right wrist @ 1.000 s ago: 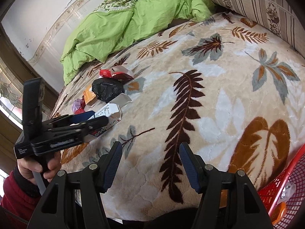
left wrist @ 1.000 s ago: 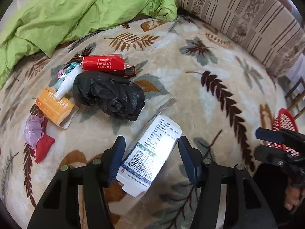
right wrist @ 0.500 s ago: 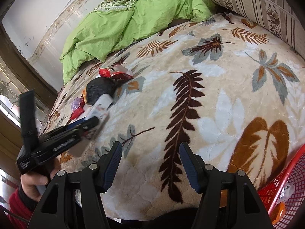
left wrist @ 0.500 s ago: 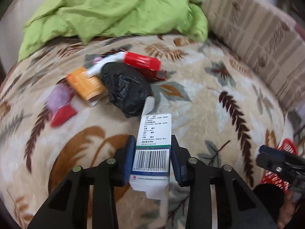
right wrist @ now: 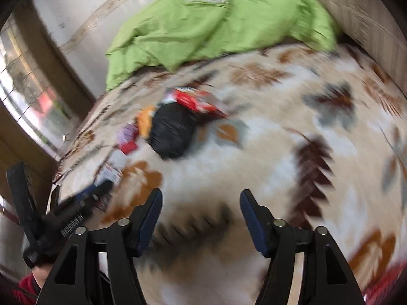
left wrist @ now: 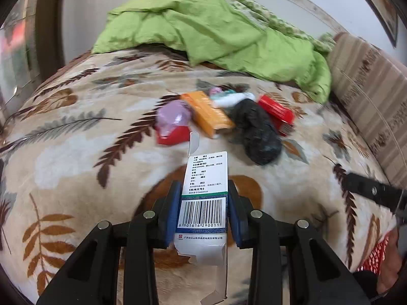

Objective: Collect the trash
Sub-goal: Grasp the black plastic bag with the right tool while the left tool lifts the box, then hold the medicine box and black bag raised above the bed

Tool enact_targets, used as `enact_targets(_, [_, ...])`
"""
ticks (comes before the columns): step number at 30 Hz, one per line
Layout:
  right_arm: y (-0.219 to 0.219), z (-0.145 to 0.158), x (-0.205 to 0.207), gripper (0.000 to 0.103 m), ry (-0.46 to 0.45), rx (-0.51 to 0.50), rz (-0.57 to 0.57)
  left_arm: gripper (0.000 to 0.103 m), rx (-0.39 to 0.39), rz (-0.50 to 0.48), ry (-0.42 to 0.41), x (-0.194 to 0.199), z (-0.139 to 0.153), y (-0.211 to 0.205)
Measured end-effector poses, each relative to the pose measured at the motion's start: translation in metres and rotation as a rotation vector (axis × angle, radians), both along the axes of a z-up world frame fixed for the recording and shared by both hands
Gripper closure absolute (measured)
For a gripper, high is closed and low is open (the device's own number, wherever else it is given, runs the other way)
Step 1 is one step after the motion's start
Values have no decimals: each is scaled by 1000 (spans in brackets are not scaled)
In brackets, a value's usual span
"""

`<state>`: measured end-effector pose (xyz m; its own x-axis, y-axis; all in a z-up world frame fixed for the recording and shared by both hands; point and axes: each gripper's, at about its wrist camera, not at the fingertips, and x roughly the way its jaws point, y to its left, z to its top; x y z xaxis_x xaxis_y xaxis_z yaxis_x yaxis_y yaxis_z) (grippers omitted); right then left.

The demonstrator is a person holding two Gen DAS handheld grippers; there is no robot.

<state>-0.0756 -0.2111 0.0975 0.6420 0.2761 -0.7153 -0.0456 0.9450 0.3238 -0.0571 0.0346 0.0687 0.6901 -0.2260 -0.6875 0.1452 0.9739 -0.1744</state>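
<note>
My left gripper (left wrist: pixel 204 198) is shut on a white medicine box (left wrist: pixel 206 185) with a barcode and holds it above the leaf-patterned blanket. Beyond it lies a pile of trash: a black plastic bag (left wrist: pixel 257 132), an orange box (left wrist: pixel 207 113), a red box (left wrist: pixel 276 111), a purple and red wrapper (left wrist: pixel 173 124) and a white tube (left wrist: pixel 234 99). My right gripper (right wrist: pixel 201 203) is open and empty over the blanket; its view is blurred. The black bag (right wrist: pixel 173 131) and the left gripper with the box (right wrist: pixel 101 188) show there.
A green quilt (left wrist: pixel 211 30) is heaped at the far end of the bed. A striped headboard cushion (left wrist: pixel 368 86) runs along the right. A red mesh basket (left wrist: pixel 374 254) sits at the lower right edge. A wall and window frame (right wrist: pixel 30 81) stand to the left.
My left gripper closed on the white medicine box, lifted it off the blanket and swung left. My right gripper turned left toward the pile, blurring its view.
</note>
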Motion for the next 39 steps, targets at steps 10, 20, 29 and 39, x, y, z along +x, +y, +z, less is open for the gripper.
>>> enact_targets(10, [35, -14, 100, 23, -22, 21, 18, 71, -31, 26, 7, 5, -12, 14])
enact_targets(20, [46, -55, 139, 37, 46, 1, 18, 71, -57, 14, 12, 9, -16, 13])
enact_targets(29, [58, -33, 94, 69, -9, -50, 50, 71, -103, 16, 36, 6, -13, 20])
enact_targets(39, [35, -21, -3, 69, -16, -35, 54, 70, -120, 12, 174, 12, -23, 23])
